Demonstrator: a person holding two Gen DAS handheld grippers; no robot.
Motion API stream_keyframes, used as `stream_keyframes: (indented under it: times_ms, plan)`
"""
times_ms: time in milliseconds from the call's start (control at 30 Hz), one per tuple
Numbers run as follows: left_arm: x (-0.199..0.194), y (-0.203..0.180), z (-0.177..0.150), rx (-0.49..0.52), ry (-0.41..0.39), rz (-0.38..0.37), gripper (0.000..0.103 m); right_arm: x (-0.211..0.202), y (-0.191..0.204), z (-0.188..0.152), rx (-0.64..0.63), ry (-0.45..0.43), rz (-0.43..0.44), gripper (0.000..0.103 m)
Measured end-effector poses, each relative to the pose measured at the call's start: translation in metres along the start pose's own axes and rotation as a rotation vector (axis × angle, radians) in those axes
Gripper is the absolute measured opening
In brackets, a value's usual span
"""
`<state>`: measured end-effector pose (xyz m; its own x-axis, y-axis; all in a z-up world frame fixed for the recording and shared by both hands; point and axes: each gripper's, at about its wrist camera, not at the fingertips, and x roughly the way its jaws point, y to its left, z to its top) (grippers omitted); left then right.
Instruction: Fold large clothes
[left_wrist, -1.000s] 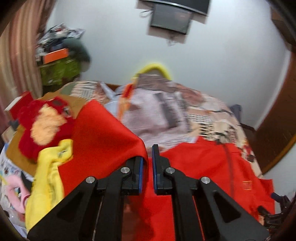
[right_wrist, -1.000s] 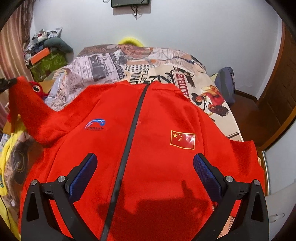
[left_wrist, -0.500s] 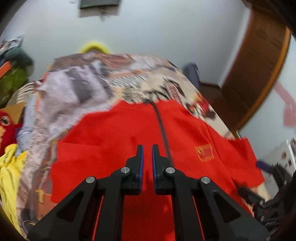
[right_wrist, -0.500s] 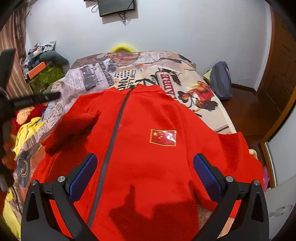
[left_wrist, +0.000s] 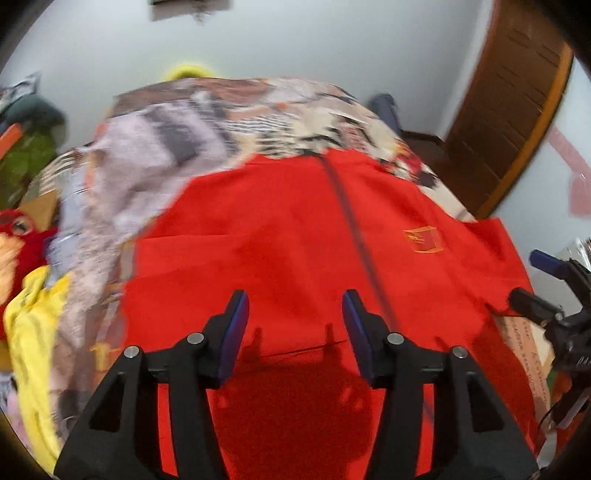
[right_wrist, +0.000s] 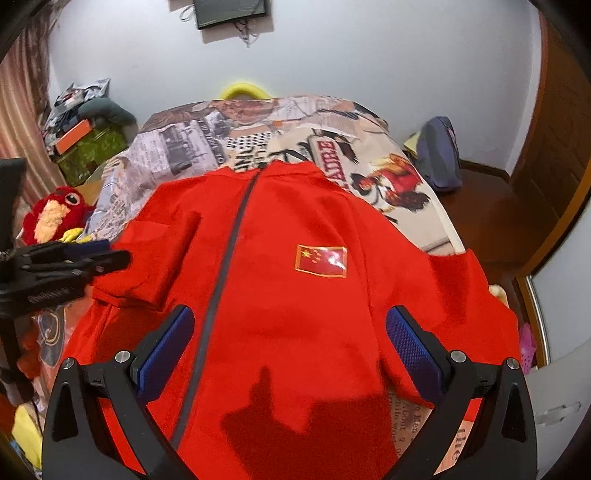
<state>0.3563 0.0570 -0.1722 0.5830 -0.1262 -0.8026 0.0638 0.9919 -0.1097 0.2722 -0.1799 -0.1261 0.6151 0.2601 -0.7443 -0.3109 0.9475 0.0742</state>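
Note:
A large red zip jacket (right_wrist: 288, 302) with a flag patch (right_wrist: 321, 260) lies face up on the bed; it also fills the left wrist view (left_wrist: 295, 251). Its left sleeve (right_wrist: 159, 258) lies folded over the chest. My left gripper (left_wrist: 293, 328) is open and empty above the jacket's lower left part; it also shows at the left edge of the right wrist view (right_wrist: 96, 254). My right gripper (right_wrist: 290, 350) is wide open and empty above the jacket's lower middle; it shows at the right edge of the left wrist view (left_wrist: 535, 280).
The bed has a newspaper-print cover (right_wrist: 221, 140). A red plush toy (right_wrist: 55, 218) and yellow cloth (left_wrist: 29, 332) lie at its left side. A blue bag (right_wrist: 439, 155) sits on the floor right of the bed, near a wooden door (left_wrist: 509, 110).
My left gripper carried the left sleeve over the chest, then opened and let it go. The sleeve now lies folded on the jacket. My right gripper stayed open.

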Motion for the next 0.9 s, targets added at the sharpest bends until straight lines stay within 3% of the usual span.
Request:
stream_keyframes:
  times_ms: [167,333,633,833,900]
  plan:
    - [-0.027,0.078,-0.022,-0.102,-0.013,0.107,0.052,0.009,0.044,0.014,-0.099,0.004,0.032,0.103]
    - [-0.036,0.133,-0.042,-0.147,-0.004,0.178,0.052,0.036,0.105,0.022,-0.219,0.05,0.091,0.103]
    - [-0.033,0.191,-0.075,-0.214,0.008,0.163,0.053,0.111,0.211,0.013,-0.394,0.189,0.172,0.098]
    - [-0.026,0.212,-0.086,-0.232,0.003,0.144,0.054,0.152,0.264,0.004,-0.536,0.256,0.186,0.085]
    - [-0.023,0.217,-0.087,-0.236,0.004,0.139,0.054,0.165,0.277,0.001,-0.568,0.28,0.179,0.074]
